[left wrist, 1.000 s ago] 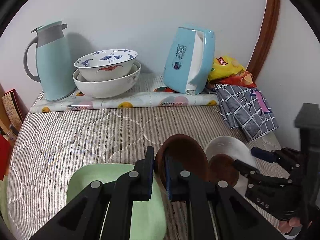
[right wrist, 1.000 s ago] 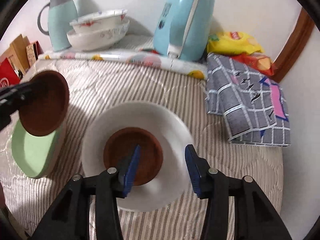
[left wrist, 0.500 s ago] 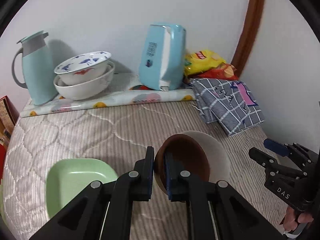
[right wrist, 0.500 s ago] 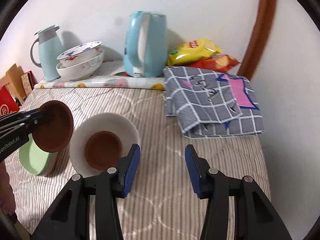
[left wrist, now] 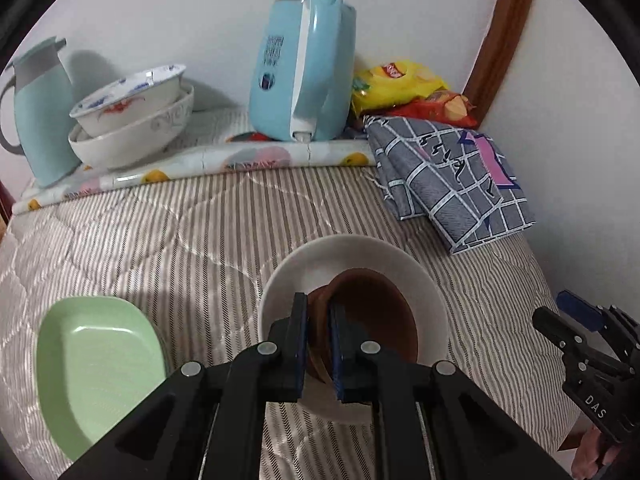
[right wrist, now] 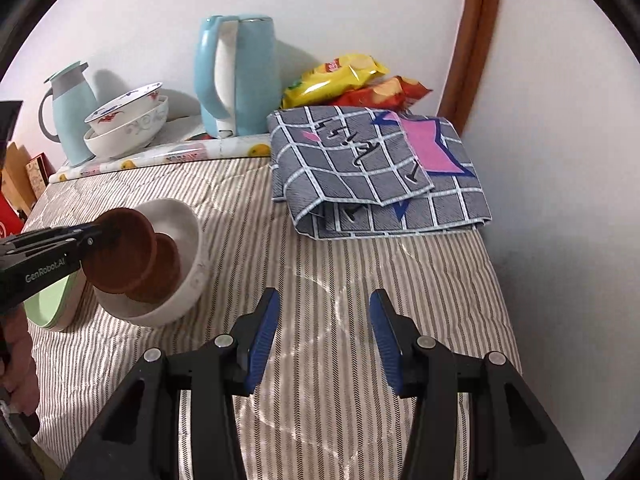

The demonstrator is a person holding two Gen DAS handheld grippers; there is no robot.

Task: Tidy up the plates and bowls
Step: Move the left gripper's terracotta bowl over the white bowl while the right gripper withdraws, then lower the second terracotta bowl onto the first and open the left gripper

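My left gripper (left wrist: 318,322) is shut on the rim of a brown saucer (left wrist: 372,316) and holds it tilted over the white plate (left wrist: 424,280). In the right wrist view the held brown saucer (right wrist: 120,252) hangs just above a second brown saucer (right wrist: 164,268) that lies in the white plate (right wrist: 188,220). A green dish (left wrist: 92,364) lies to the left of the plate. My right gripper (right wrist: 324,336) is open and empty over the striped cover, to the right of the plate. Two stacked white bowls (left wrist: 132,120) stand at the back left.
A light-blue kettle (left wrist: 300,68) and a light-blue thermos jug (left wrist: 38,108) stand on a fruit-print mat (left wrist: 200,164) by the wall. A folded grey checked cloth (left wrist: 452,176) and snack bags (left wrist: 404,88) lie at the back right. The surface edge falls off at right.
My left gripper has carried the brown saucer to the right and down over the white plate. My right gripper has drawn back to the right, away from the plate.
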